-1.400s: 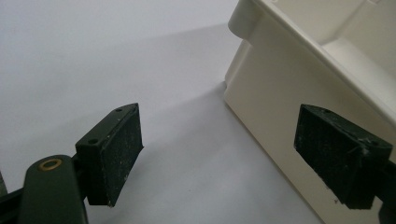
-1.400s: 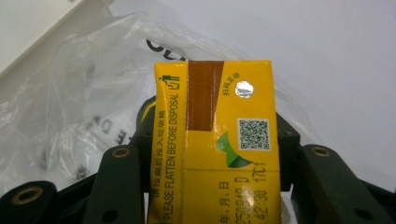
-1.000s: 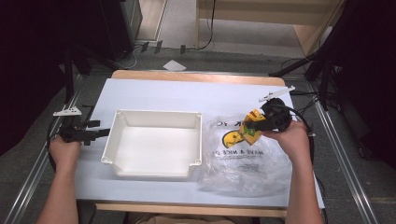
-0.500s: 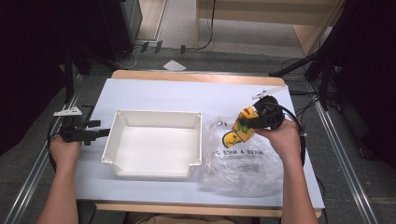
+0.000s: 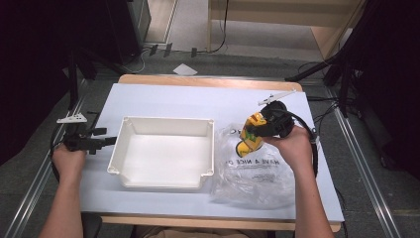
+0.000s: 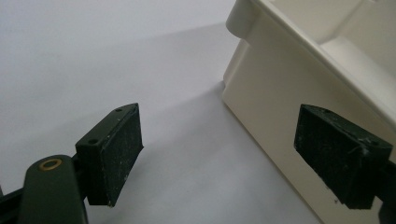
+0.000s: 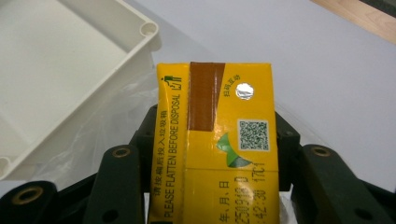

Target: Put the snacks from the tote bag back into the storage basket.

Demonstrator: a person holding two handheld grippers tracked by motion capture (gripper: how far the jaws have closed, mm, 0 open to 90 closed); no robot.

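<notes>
1. Black pads on your left gripper (image 5: 106,142) are spread wide with nothing between them – it sits low at the table's (image 5: 163,96) left side, jaws pointing at the outer wall of the white bin (image 5: 163,153), just beside it.
2. That bin is in the middle of the table, nothing in it as far as the high view shows.
3. Clear plastic bag (image 5: 252,173) with black print lies crumpled just right of the bin, touching its corner.
4. Your right gripper (image 5: 257,130) has the yellow drink carton (image 7: 217,149) pinched between both pads – jaws about half open around it, held up over the bag's far edge, near the bin's right corner.
</notes>
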